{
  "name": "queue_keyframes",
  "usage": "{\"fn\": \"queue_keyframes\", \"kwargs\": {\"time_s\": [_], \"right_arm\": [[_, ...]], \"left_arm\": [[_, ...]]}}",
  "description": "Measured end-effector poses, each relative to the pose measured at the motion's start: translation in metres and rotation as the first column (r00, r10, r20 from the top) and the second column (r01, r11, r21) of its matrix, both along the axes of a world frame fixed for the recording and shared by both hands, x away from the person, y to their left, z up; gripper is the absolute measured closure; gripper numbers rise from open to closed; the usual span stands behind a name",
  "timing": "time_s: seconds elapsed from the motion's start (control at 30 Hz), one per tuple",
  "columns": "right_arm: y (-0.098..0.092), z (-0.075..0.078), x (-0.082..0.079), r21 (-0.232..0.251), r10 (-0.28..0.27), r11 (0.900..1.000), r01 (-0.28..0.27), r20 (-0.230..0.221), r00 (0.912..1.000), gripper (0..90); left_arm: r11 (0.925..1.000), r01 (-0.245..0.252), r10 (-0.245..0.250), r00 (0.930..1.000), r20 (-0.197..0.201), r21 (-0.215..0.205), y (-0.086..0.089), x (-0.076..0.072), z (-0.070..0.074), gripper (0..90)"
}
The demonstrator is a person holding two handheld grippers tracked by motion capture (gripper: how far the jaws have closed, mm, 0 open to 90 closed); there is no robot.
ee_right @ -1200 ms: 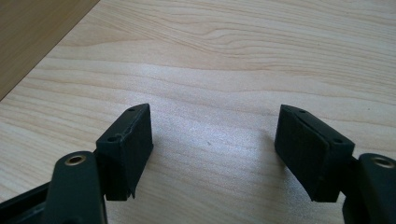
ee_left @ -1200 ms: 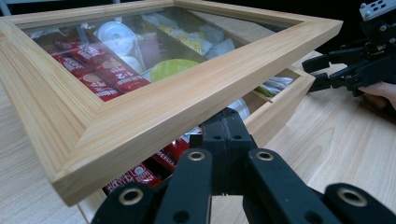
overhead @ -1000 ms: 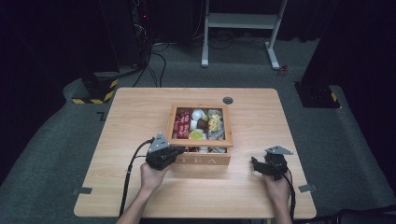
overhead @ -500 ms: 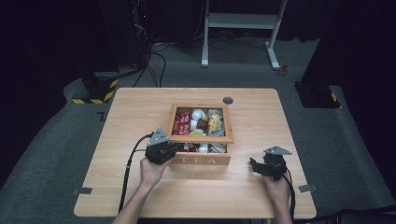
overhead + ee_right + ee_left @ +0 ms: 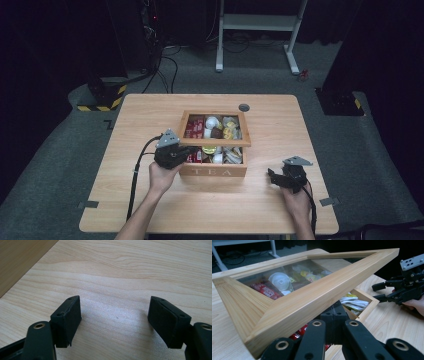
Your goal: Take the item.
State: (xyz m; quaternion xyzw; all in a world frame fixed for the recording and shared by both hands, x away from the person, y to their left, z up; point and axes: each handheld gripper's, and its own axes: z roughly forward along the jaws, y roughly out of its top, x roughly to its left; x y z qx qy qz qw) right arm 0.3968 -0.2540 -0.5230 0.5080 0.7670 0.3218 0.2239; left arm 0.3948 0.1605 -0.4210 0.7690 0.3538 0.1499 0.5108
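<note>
Light wood table (image 5: 150,210), pale grain, small dark round cap (image 5: 244,107) near far edge. Grey carpet around, black-yellow striped base at left, white metal frame legs behind, dark room beyond.

Tea box (image 5: 214,171) at table centre, packets and pods inside. Glass-paned lid (image 5: 317,295) tilted up, front edge raised off box.

Left gripper (image 5: 175,156) at lid's front-left corner, jaws together beneath lid frame.

Right gripper (image 5: 115,320) low over bare tabletop right of box, jaws apart, nothing between.

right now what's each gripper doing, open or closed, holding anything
Left gripper: closed, pushing up the front edge of the tea box lid, which is tilted open.
Right gripper: open, holding nothing, over bare table.
</note>
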Motion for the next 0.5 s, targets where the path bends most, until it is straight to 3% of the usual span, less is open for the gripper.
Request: {"fn": "queue_keyframes", "kwargs": {"time_s": [0.4, 0.5], "right_arm": [[0.0, 0.0, 0.0, 0.007, -0.003, 1.0, 0.003, -0.002, 1.0, 27.8], [0.0, 0.001, -0.002, 0.005, -0.012, 1.0, 0.012, -0.003, 0.9999, 35.2]], "left_arm": [[0.9999, -0.003, 0.003, 1.0, 0.001, -0.014, 0.0, 0.007, 0.012, 90.0], [0.9998, -0.002, 0.002, 1.0, 0.002, -0.019, 0.0, 0.009, 0.016, 89.9]]}}
